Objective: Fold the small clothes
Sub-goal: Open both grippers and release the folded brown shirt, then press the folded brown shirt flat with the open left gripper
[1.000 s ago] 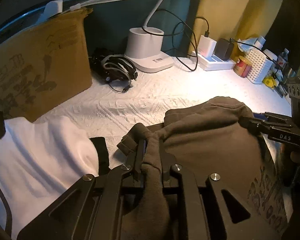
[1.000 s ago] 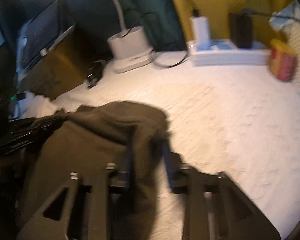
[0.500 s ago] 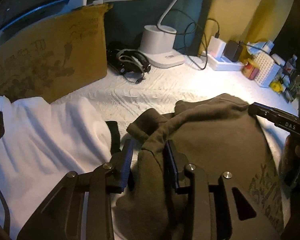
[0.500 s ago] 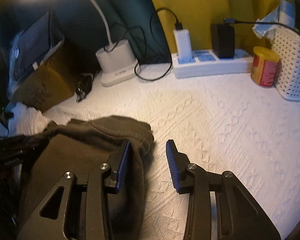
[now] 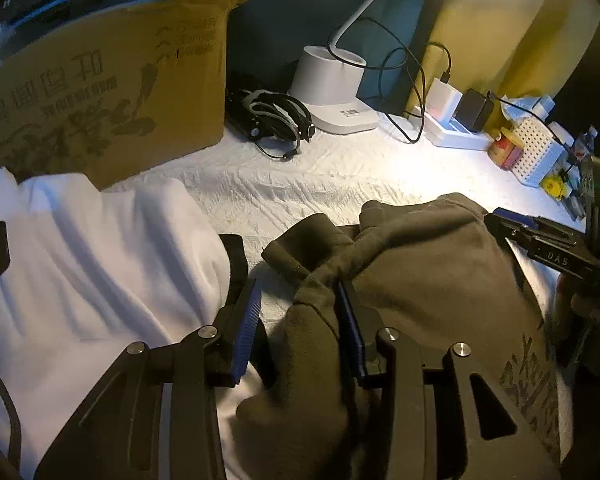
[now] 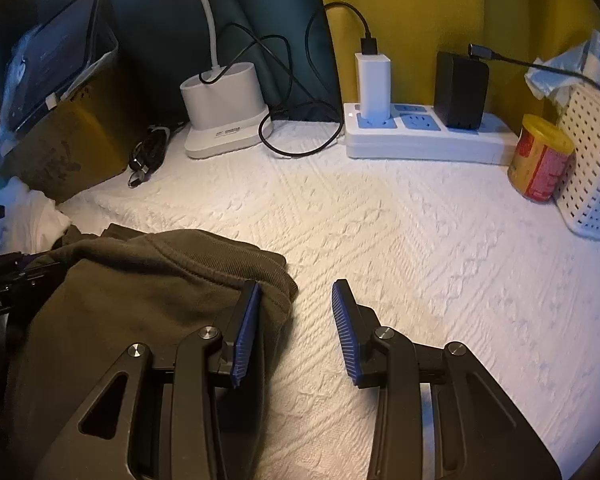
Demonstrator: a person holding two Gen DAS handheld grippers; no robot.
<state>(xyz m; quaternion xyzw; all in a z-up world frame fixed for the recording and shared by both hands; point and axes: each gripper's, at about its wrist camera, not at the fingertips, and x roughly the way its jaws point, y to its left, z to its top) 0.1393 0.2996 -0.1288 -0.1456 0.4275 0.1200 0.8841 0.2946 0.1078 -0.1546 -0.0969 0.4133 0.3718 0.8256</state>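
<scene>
Olive garment (image 6: 148,300) folded, both jaws apart, bare white cloth (image 6: 420,248) rightward

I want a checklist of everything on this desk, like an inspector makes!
Surface: white textured cover, lamp-lit.
Job's things: brown garment, bunched; white garment to its left.
Clutter: cardboard box, red can, white basket.
Grippers: left gripper open, brown cloth between its fingers; right gripper open, beside the brown garment's edge.
Cables: black cables at power strip, lamp base.
Surroundings: yellow wall.
</scene>
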